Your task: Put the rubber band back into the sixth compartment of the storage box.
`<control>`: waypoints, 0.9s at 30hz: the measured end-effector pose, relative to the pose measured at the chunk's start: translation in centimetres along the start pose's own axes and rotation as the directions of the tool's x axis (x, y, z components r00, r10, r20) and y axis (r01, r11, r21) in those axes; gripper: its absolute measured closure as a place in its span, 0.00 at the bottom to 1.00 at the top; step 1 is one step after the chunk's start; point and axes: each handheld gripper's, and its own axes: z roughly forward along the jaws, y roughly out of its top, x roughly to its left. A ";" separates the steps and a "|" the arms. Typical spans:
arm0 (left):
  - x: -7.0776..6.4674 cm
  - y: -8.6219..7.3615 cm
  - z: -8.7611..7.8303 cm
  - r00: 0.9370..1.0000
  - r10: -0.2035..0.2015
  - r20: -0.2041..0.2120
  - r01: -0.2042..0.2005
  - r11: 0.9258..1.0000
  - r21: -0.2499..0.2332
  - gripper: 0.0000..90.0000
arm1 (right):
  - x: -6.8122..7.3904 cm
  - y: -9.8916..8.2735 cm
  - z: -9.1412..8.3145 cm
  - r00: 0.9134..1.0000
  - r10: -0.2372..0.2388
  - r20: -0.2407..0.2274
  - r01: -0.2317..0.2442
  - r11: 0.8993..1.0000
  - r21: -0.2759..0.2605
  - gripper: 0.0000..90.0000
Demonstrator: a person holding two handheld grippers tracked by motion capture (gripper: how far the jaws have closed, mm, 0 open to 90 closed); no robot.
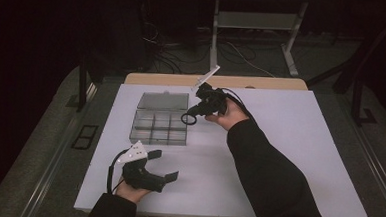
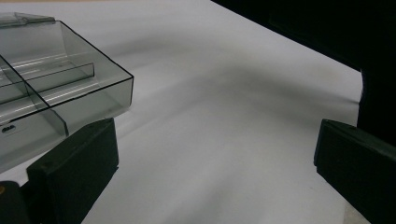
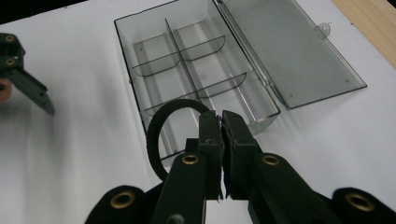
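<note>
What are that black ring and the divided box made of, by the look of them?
Black ring: probably rubber or elastic band, matte and thin, pinched by the right hand-held gripper. Divided box: clear smoky hard plastic, glossy; you see through its walls.

Compartment box mid-table, lid behind it, ring at its right edge

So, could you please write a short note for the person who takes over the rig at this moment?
Right gripper: jaws shut on the black ring, held above the table at the near right edge of the compartment box.
Left gripper: jaws open, holding nothing, low over the table's near left part.
Compartment box: lid folded fully open; the compartments look empty.
Done: ring picked up, box opened.
Left: probably lower the ring into a compartment, release it, then close the lid.
</note>
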 end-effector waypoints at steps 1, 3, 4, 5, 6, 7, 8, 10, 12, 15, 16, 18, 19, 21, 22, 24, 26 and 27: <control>0.0 0.0 0.0 1.000 0.001 0.000 -0.001 1.000 0.000 0.00 | 0.0 0.2 0.3 1.000 0.000 0.001 0.000 1.000 0.001 0.95; 0.0 0.0 0.0 1.000 -0.001 0.001 0.001 1.000 -0.004 0.00 | 0.0 0.4 0.7 1.000 -0.003 0.000 0.003 1.000 0.004 0.95; 0.1 0.0 0.0 1.000 0.000 0.000 0.000 1.000 -0.004 0.00 | 0.0 0.5 0.9 1.000 -0.005 0.002 0.005 1.000 0.004 0.95; 0.1 0.0 -0.1 1.000 0.002 0.000 -0.002 1.000 -0.003 0.00 | -0.1 0.6 1.2 1.000 -0.004 0.002 0.004 1.000 0.004 0.95; 0.1 0.0 -0.1 1.000 0.002 0.000 -0.002 1.000 -0.003 0.00 | -0.1 0.7 1.3 1.000 0.001 0.002 -0.001 1.000 0.003 0.95; 0.1 0.0 -0.1 1.000 0.003 0.000 -0.003 1.000 -0.004 0.00 | -0.1 0.8 1.6 1.000 -0.001 0.005 0.001 1.000 0.002 0.95; 0.1 0.0 -0.1 1.000 0.003 0.000 -0.003 1.000 -0.004 0.00 | -0.1 0.9 1.8 1.000 -0.004 0.011 0.004 1.000 0.003 0.95; 0.1 0.1 -0.1 1.000 0.007 0.000 -0.007 1.000 -0.003 0.00 | -0.1 1.0 1.9 1.000 -0.008 0.013 0.008 1.000 0.002 0.95; 0.2 0.1 0.0 1.000 0.006 0.001 -0.006 1.000 -0.003 0.00 | -0.2 1.3 2.4 1.000 -0.009 0.025 0.009 1.000 -0.006 0.95; 0.2 0.1 0.0 1.000 0.006 0.003 -0.006 1.000 -0.003 0.00 | -0.4 1.5 2.8 0.999 -0.003 0.035 0.003 1.000 -0.014 0.95; 0.2 0.1 0.0 1.000 0.004 0.004 -0.004 1.000 -0.003 0.00 | -0.5 1.5 2.9 0.999 0.000 0.035 0.000 1.000 -0.016 0.95; 0.2 0.1 -0.1 1.000 0.001 0.004 -0.001 1.000 -0.003 0.00 | -0.5 1.6 3.1 0.999 0.002 0.037 -0.002 1.000 -0.016 0.95; 0.2 0.1 -0.1 1.000 0.001 0.003 -0.001 1.000 -0.003 0.00 | -0.7 1.5 3.5 0.999 0.010 0.040 -0.010 1.000 -0.014 0.95; 0.2 0.1 0.0 1.000 -0.001 0.003 0.001 1.000 -0.004 0.00 | -0.9 1.5 3.8 0.999 0.013 0.043 -0.012 1.000 -0.016 0.95; 0.2 0.1 0.0 1.000 0.001 0.004 -0.001 1.000 -0.005 0.00 | -1.0 1.4 4.0 0.999 0.019 0.048 -0.018 1.000 -0.019 0.95; 0.2 0.1 0.0 1.000 0.003 0.005 -0.003 1.000 -0.005 0.00 | -1.2 1.1 4.4 0.998 0.026 0.051 -0.024 0.999 -0.028 0.95; 0.2 0.1 0.0 1.000 0.000 0.008 0.000 1.000 -0.005 0.00 | -1.4 1.0 4.7 0.998 0.032 0.050 -0.030 0.999 -0.030 0.95; 0.2 0.1 0.0 1.000 0.001 0.008 -0.001 1.000 -0.004 0.00 | -1.5 0.9 4.9 0.998 0.040 0.047 -0.038 0.999 -0.032 0.95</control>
